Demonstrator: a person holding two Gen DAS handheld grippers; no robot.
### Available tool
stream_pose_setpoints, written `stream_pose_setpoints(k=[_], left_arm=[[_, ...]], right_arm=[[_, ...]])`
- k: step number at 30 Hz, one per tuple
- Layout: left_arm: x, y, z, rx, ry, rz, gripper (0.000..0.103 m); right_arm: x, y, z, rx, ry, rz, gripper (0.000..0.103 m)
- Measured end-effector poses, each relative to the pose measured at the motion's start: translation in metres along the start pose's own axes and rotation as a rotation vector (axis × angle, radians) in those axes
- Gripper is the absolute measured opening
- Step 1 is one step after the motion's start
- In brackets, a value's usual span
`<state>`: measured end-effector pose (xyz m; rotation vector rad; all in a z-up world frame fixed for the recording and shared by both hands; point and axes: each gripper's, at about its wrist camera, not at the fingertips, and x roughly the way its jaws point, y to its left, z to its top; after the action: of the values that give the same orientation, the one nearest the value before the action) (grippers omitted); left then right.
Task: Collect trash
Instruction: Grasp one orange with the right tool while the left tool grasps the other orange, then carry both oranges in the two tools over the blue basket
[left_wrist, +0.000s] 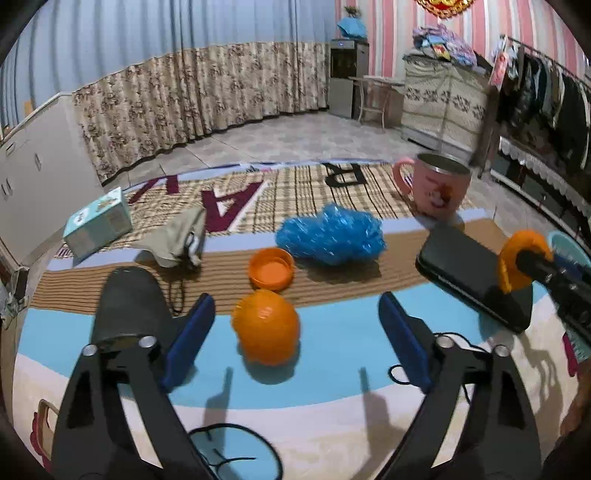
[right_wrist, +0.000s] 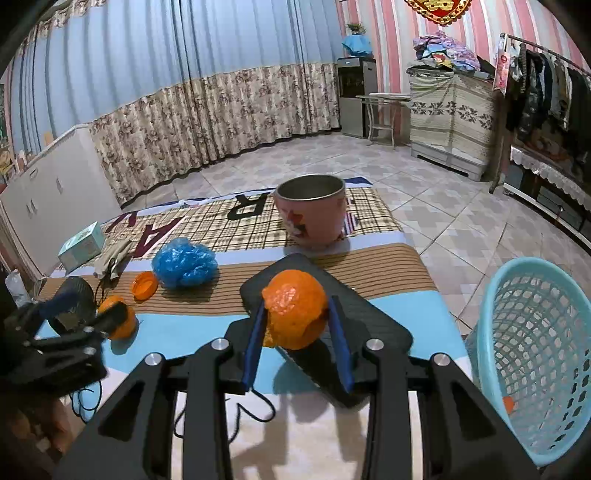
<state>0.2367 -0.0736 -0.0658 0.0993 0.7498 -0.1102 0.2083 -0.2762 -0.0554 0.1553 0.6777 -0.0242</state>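
Left wrist view: low and close over the patterned mat, looking forward between its own fingers toward the curtained wall. Right wrist view: higher and further right, facing the same way. Both share the pink mug and blue plastic wad.

A pink metal-lined mug stands on the patterned blanket. Near it lies a flat black case. A pale teal cardboard box and a beige cloth pouch lie far left.
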Motion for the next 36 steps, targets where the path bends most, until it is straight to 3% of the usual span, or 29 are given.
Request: stream_pose_setpoints(k=[13, 21, 29, 36], left_arm=[[0.031, 0.012, -0.009, -0.053, 0.083, 0.022, 0.075], [0.038, 0.022, -0.008, -0.068, 0.107, 0.072, 0.043], [0.034, 0.028, -0.004, -0.101, 0.119, -0.006, 0.040], [0.010, 0.017, 0.008, -0.085, 0.062, -0.053, 0.040]], right_arm=[[0.007, 0.005, -0.004, 0.014, 0.015, 0.028, 0.034], [0.009, 0.010, -0.006, 0.001, 0.024, 0.046, 0.034], [0.015, 0.018, -0.011, -0.037, 0.045, 0.036, 0.034], [0.008, 0.015, -0.009, -0.031, 0.028, 0.025, 0.034]])
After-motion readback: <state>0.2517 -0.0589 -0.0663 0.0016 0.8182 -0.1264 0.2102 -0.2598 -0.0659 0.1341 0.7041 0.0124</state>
